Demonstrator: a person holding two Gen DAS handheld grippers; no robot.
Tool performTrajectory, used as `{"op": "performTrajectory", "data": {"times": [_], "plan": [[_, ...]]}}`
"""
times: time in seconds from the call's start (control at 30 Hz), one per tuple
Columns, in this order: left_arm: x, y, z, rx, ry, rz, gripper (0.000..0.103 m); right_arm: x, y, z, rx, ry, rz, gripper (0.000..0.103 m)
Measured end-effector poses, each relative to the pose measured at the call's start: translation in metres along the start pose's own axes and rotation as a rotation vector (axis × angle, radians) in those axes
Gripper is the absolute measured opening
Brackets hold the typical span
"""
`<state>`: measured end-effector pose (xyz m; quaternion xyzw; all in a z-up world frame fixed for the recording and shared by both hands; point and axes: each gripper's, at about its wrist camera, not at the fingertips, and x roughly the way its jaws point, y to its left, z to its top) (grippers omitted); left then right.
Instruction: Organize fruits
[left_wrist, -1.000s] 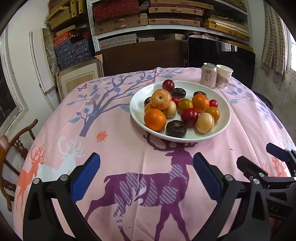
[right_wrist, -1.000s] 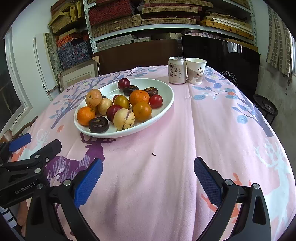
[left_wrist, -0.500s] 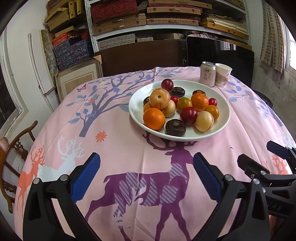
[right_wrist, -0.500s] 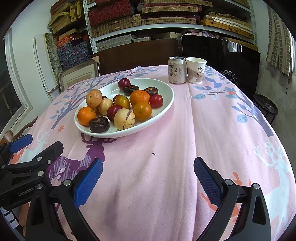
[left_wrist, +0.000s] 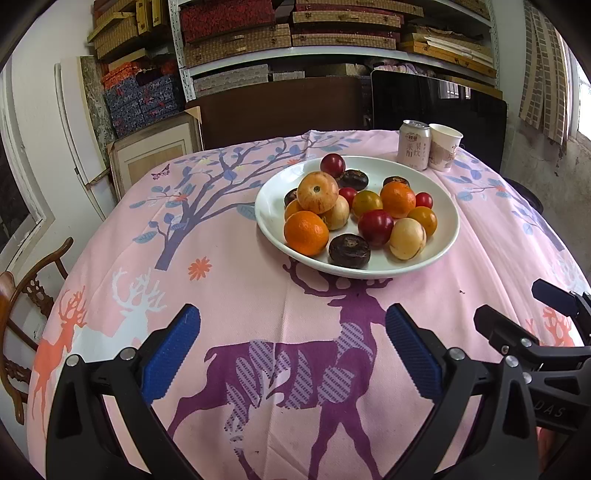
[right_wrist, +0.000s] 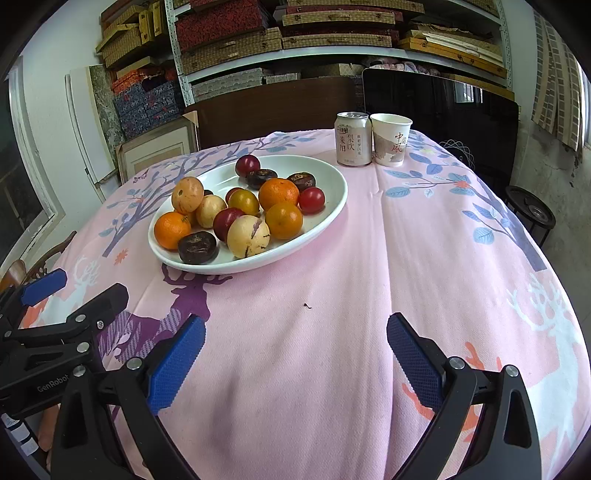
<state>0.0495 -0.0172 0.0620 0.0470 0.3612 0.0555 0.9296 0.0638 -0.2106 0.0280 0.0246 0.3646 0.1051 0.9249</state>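
Hovering over bare tablecloth (right_wrist: 332, 350) at the near edge, left gripper (left_wrist: 291, 350) and right gripper (right_wrist: 295, 354) gape, released; white plate (left_wrist: 443, 243) holds mixed fruits (left_wrist: 354, 218).

"GenRobot" on left hand-held gripper (right_wrist: 59, 295), paper cup (right_wrist: 390, 139) — "中国风" (red), can (right_wrist: 352, 139) — "莱阳"

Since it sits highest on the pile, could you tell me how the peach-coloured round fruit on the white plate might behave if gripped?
The peach-coloured round fruit rests on other fruits, not the white plate, so a nudge would probably send it rolling. Its smooth, rounded skin may slip between pads. Neighbours such as the orange mandarin could shift once it lifts.
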Motion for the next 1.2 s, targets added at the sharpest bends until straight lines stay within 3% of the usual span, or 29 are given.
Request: {"op": "performTrajectory", "data": {"times": [1.2], "plan": [[-0.0065,0.0018,-0.0006,0.007,-0.032,-0.003,0.099,-0.0021,-0.0009,-0.0037,0.013,0.001,0.009,0.1]]}}
